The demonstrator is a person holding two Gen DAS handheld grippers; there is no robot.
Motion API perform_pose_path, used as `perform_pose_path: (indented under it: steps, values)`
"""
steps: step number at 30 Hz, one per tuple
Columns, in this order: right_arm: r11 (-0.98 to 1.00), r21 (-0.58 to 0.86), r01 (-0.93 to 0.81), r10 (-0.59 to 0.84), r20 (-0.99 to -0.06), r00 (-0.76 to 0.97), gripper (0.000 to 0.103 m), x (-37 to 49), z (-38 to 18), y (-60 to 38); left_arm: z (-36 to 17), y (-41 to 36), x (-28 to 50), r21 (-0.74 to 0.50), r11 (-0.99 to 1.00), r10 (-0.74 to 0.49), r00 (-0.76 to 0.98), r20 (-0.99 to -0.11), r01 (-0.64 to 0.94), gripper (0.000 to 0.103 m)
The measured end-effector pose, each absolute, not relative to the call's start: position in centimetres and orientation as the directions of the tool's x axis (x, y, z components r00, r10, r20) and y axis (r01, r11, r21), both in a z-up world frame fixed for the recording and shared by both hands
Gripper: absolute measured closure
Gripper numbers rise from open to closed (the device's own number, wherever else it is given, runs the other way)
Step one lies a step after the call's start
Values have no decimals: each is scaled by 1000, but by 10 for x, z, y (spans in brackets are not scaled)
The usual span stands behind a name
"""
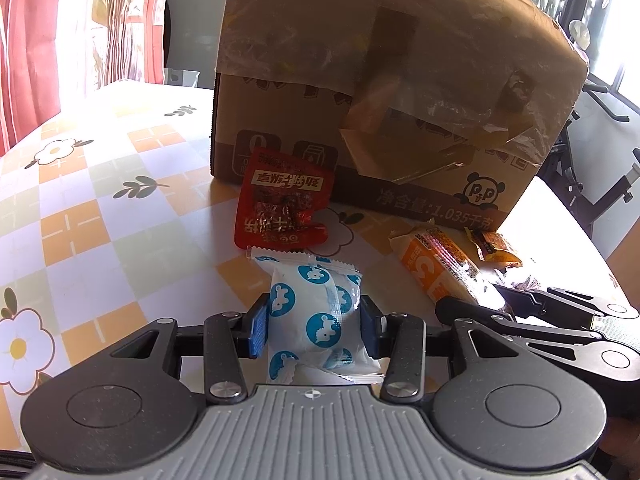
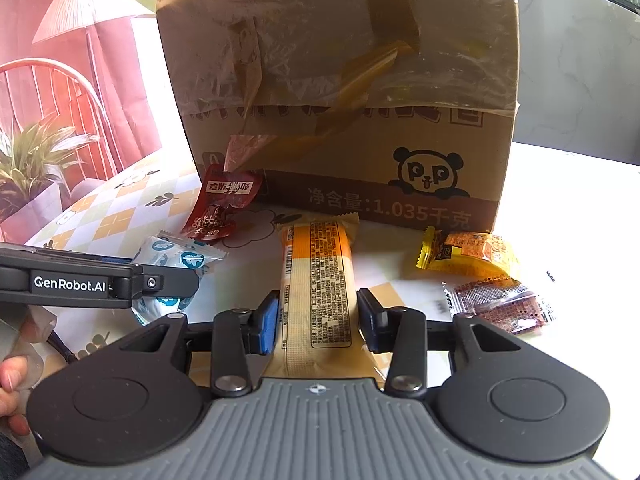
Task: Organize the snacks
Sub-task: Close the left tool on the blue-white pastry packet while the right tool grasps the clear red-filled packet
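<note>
The white-and-blue snack packet point(image 1: 316, 316) sits on the table point(image 1: 120, 200), clamped between the pads of the left gripper point(image 1: 314, 326). Beside it, the long orange snack bar point(image 2: 316, 292) lies between the right gripper point(image 2: 316, 320) fingers, which seem to press its sides, though contact is hard to confirm. A red packet point(image 1: 282, 210) leans against the cardboard box point(image 1: 380, 80).

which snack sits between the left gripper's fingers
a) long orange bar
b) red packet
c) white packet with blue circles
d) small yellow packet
c: the white packet with blue circles lies between the left gripper's blue fingers, while the red packet lies further ahead by the cardboard box.
</note>
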State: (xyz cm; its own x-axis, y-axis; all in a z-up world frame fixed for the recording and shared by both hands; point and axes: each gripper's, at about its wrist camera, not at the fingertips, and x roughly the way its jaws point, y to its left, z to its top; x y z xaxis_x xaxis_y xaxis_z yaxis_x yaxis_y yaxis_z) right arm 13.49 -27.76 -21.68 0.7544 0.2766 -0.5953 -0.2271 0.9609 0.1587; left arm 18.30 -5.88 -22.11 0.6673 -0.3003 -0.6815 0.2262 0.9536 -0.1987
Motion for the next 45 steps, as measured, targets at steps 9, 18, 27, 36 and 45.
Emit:
perform_pose_path:
  steps: [9,18,27,36,45]
  values:
    - [973,127,-193,231,-523,821,37,117,-195,-290,-222,-56,182,-221,949,-316,670,-672,227,56]
    - [988,145,55,43,-598,801,21,134,-204,-356,-223,-57,180,-206,948,-316,677,-664,241,56]
    - [998,41,-42,59,-674,736,8,160,-215,-346,-223,-55,180,-210,947,-320,676,-663,242,56]
    - [999,19,-26,32,-672,739,24,155,-217,-345,-222,-55,180,-216,946,-323,674,-664,240,56]
    - [994,14,-111,92,-670,736,54,132,-208,-317,-221,-54,179,-213,949,-316,671,-671,234,56]
